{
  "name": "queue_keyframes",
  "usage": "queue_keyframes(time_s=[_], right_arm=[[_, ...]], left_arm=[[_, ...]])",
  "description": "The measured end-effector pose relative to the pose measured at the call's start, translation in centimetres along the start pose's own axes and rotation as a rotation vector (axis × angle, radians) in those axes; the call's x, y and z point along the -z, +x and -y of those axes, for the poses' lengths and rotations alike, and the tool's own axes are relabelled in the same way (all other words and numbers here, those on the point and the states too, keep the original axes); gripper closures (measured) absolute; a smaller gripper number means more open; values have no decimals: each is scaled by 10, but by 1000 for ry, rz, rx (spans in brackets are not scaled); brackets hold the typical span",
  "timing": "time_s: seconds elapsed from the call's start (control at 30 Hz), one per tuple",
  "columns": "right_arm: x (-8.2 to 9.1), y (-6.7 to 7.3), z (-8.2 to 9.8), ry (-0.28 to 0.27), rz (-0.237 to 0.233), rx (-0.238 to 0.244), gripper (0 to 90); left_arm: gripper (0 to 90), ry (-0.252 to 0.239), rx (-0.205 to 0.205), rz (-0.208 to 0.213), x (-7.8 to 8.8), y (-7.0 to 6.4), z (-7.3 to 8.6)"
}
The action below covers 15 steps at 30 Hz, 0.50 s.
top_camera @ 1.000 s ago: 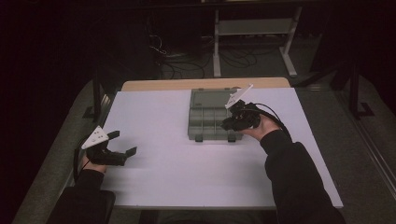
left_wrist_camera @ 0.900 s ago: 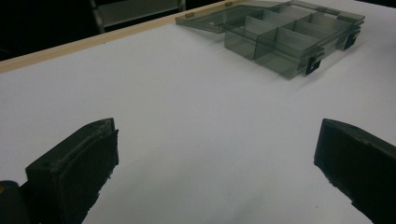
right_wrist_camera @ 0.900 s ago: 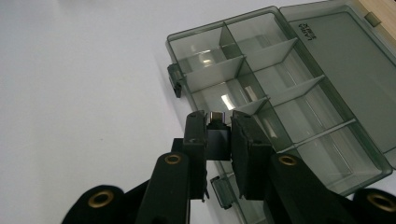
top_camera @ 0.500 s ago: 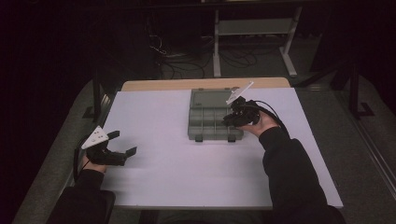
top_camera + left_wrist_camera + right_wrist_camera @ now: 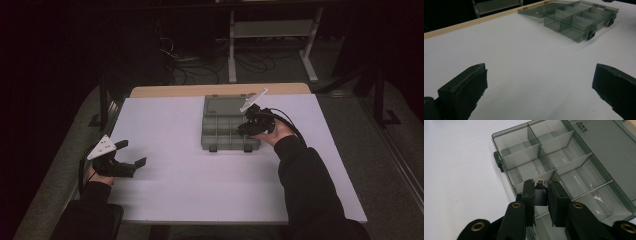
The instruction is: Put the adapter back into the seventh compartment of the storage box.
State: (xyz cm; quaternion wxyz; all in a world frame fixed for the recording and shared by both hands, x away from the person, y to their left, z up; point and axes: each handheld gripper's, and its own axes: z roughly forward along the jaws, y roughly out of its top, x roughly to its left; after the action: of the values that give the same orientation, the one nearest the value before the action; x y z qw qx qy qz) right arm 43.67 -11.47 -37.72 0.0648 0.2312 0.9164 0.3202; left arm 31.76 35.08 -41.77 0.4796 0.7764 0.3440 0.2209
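A smoky transparent organiser box [image 5: 214,141] lies open at the middle back of the white table, its lid [image 5: 225,104] flat behind it. My right gripper [image 5: 246,129] hovers over the box's right-hand compartments. In the right gripper view its jaws [image 5: 540,185] are shut on a small black block with a metal tip [image 5: 540,193], held just above a divider wall [image 5: 534,152]. My left gripper [image 5: 132,152] rests near the table's left edge, open with nothing between its pads [image 5: 466,87]. The box [image 5: 574,23] lies far ahead of it.
The white table cover [image 5: 175,190] reaches the front edge, and a wooden strip [image 5: 170,91] shows at the back. Behind the table stand a metal rack [image 5: 272,30] and loose cables [image 5: 190,65] on the dark floor.
My right gripper has sunk a little toward the box with the small block still in its jaws. The left gripper has stayed where it was.
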Motion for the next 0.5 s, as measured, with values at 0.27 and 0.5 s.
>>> queue_keyframes(time_s=[0.27,0.5], right_arm=[[-13,-1,1,38,2,5,748],[-23,-2,-1,48,3,4,747]], left_arm=[[0,-1,0,1,0,0,0],[0,-2,1,0,0,0,0]])
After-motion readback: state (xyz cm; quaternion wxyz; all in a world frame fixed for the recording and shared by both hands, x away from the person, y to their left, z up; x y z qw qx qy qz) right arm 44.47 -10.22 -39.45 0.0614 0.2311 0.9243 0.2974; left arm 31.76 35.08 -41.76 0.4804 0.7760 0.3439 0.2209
